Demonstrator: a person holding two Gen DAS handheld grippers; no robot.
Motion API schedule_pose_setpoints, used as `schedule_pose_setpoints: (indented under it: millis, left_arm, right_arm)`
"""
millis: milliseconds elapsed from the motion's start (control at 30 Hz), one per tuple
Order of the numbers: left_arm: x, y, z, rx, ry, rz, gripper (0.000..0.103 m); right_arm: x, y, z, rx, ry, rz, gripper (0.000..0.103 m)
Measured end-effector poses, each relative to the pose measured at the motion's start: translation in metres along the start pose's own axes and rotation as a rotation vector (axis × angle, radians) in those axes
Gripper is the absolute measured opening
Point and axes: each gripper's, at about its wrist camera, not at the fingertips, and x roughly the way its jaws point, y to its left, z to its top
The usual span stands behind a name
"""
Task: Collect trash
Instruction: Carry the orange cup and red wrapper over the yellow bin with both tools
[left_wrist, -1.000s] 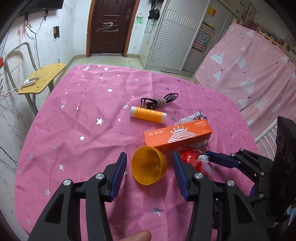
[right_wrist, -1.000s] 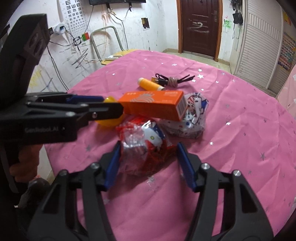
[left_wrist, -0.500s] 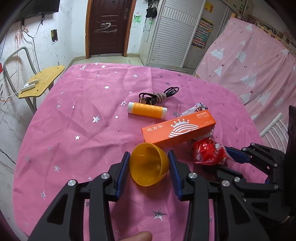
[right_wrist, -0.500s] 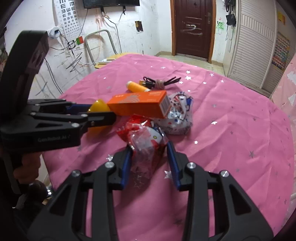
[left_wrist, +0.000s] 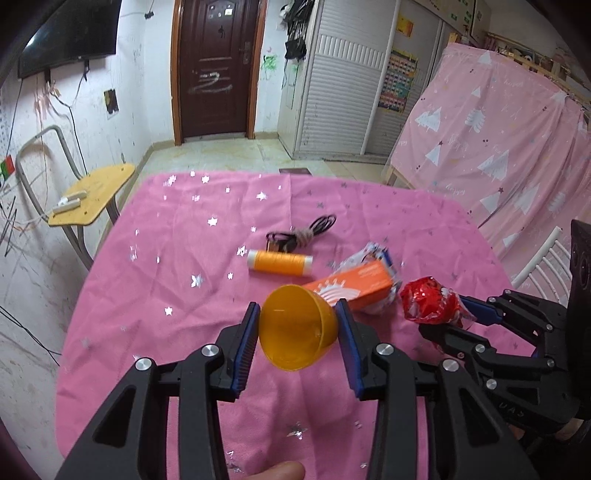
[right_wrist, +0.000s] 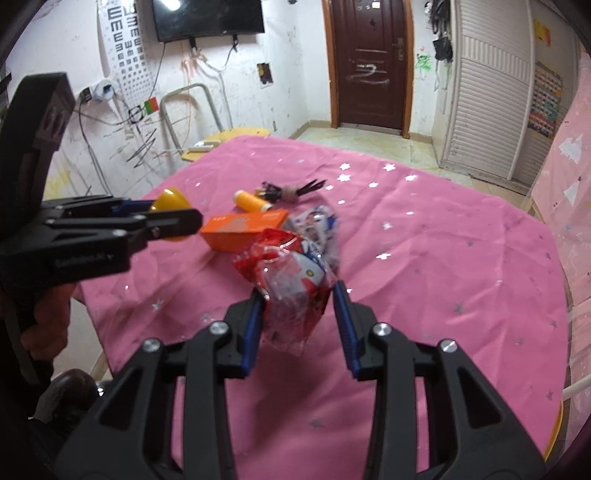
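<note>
- Both grippers have risen off the table since a second ago, each carrying a piece of trash that earlier lay on the cloth.
- Left wrist view: the left gripper (left_wrist: 297, 334) is clenched on a yellow plastic half-shell (left_wrist: 297, 328), which sits between the blue pads with its open mouth tilted up and toward the camera, clear of the pink starred tablecloth (left_wrist: 155, 291).
- Same view, to the right: the right gripper (left_wrist: 448, 312) reaches in from the right edge, grasping a red crinkled wrapper (left_wrist: 428, 301) at its tip, level with the half-shell and just beside it.
- Left on the cloth beyond: an orange box (left_wrist: 356, 286) lying across a white printed wrapper (left_wrist: 373, 254), an orange thread spool (left_wrist: 280, 262) with its long axis left to right, and a black cable bundle (left_wrist: 301, 232) farthest away.
- Right wrist view: the right gripper (right_wrist: 297, 314) pinches the red wrapper (right_wrist: 291, 280), which bulges up above the pads. The left gripper (right_wrist: 177, 221) enters from the left with the half-shell (right_wrist: 171, 201). The box (right_wrist: 243, 227) lies ahead, nearer the left gripper.
- No bin shows in either view, so the drop-off place cannot be told.
- Room: dark door (right_wrist: 369, 62), wall television (right_wrist: 208, 14), eye chart (right_wrist: 123, 40), small wooden chair (left_wrist: 92, 195).
</note>
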Motion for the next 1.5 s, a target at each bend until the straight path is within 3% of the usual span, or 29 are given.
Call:
schedule_pose_setpoints:
  millis: [800,1500]
  left_arm:
    - [-0.016,-0.099,0.033,0.128,-0.073,-0.049,0.034]
    - [0.008,-0.217,0.043,0.224,-0.047,-0.131,0.034]
  right_arm:
    - [-0.086,-0.115,-0.025,0.221,-0.186,-0.149,0.035]
    - [-0.132,-0.212,-0.089,0.384,-0.209,-0.314,0.035]
